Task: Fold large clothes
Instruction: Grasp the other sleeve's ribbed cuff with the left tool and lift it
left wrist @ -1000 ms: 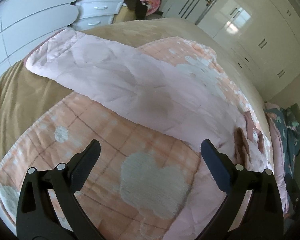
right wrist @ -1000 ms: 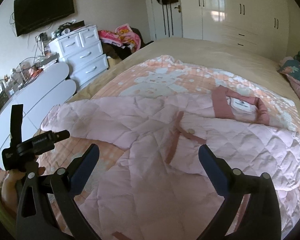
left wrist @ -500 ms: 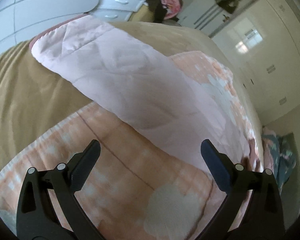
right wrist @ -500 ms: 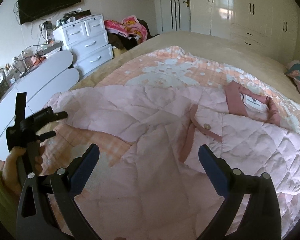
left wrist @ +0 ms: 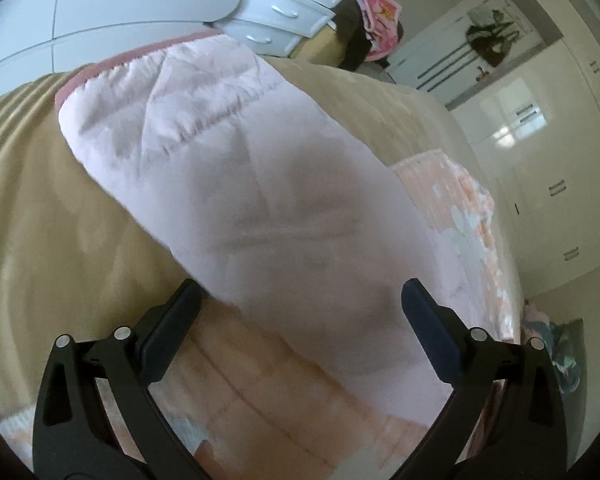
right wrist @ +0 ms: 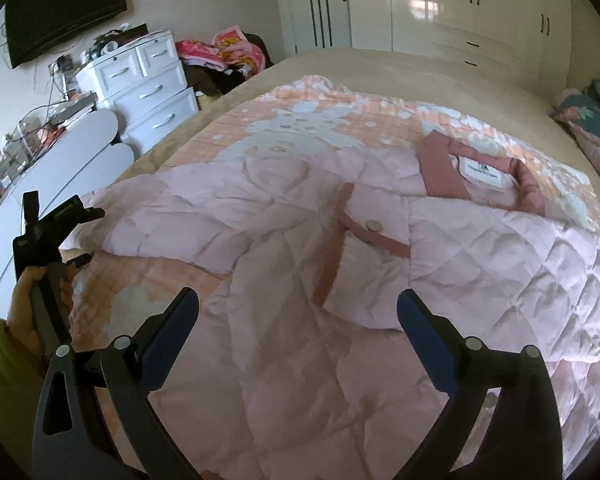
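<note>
Here the pink quilted jacket [right wrist: 380, 280] lies spread flat on a peach blanket [right wrist: 300, 128] covering the bed [right wrist: 380, 64], collar [right wrist: 440, 172] toward the far right. The left gripper [left wrist: 300, 304], jaws wide and holding nothing, hovers over the outstretched sleeve [left wrist: 220, 160], near its cuff [left wrist: 112, 64]. The right gripper [right wrist: 298, 312], likewise wide and empty, hangs above the jacket's lower front

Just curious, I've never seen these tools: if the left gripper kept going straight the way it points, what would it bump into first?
Most likely the pink jacket's sleeve, which lies between the open left gripper and the bed; depth is hard to judge.
</note>
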